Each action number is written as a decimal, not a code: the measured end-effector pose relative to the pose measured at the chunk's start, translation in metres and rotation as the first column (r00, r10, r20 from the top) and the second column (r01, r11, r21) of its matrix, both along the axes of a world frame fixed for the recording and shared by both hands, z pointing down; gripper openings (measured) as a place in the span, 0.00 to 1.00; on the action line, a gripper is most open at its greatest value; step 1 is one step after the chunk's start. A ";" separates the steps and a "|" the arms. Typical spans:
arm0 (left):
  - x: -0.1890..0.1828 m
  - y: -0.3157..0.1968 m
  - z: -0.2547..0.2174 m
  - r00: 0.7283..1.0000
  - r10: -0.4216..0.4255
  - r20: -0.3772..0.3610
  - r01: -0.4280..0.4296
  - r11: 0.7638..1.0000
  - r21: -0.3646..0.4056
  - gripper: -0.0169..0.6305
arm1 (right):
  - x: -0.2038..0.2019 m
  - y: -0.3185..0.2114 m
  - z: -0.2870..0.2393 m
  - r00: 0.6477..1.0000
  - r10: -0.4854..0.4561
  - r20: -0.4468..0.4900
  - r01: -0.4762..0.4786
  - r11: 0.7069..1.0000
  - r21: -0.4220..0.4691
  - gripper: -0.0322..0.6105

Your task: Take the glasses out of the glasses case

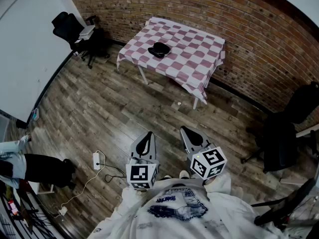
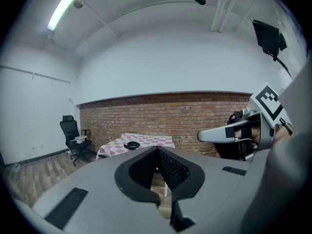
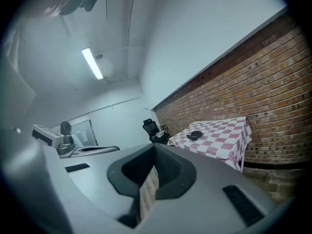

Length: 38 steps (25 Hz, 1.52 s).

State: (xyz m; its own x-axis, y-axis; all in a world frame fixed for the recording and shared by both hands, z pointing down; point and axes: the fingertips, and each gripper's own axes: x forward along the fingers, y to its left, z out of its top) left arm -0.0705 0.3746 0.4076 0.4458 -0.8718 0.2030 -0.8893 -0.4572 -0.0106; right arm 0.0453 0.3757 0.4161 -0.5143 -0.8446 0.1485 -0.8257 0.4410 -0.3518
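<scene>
Fingers of my left gripper (image 1: 145,136) and right gripper (image 1: 187,131) sit pressed together, empty, far from the pink-checked cloth-covered table (image 1: 192,63); arriving shut could shove its black oval glasses case (image 1: 159,49).

- Pink-and-white checkered surface (image 1: 194,59) stood on white legs, close to the brick wall (image 1: 209,9).
- Wood-plank floor (image 1: 99,108) ran across the whole room.
- Black office chair (image 1: 67,26) sat in the far left corner with something white on its seat.
- Another dark chair (image 1: 281,138) was off to the right.
- White power strip (image 1: 96,160) lay on the floor, its cable (image 1: 83,186) trailing off.
- Tube light (image 2: 66,5) glowed on the ceiling.
</scene>
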 end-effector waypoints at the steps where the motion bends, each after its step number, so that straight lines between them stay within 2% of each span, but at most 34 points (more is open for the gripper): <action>1: 0.003 0.007 -0.001 1.000 -0.002 0.004 0.002 1.000 0.003 0.04 | 0.000 0.007 -0.002 1.000 -0.008 -0.002 0.008 1.000 0.002 0.07; 8: 0.016 0.041 -0.003 1.000 -0.019 0.006 0.019 1.000 0.001 0.04 | 0.007 0.037 -0.007 0.999 -0.035 -0.003 0.035 0.999 0.007 0.07; 14: 0.022 0.059 -0.004 0.998 -0.048 0.029 0.048 0.999 0.002 0.04 | 0.012 0.048 -0.003 0.996 -0.075 0.049 0.075 0.997 -0.002 0.07; 22: 0.007 0.082 -0.004 0.988 -0.135 0.072 0.136 0.991 -0.016 0.04 | -0.001 0.055 -0.003 0.985 -0.154 0.083 0.154 0.988 -0.001 0.07; 28: -0.010 0.081 -0.012 0.981 -0.180 0.067 0.179 0.984 0.023 0.04 | -0.021 0.054 -0.007 0.976 -0.201 0.080 0.200 0.979 0.027 0.07; 38: -0.022 0.032 0.000 0.988 -0.151 0.030 0.151 0.989 0.012 0.04 | -0.032 0.014 0.005 0.983 -0.177 0.040 0.177 0.984 0.002 0.07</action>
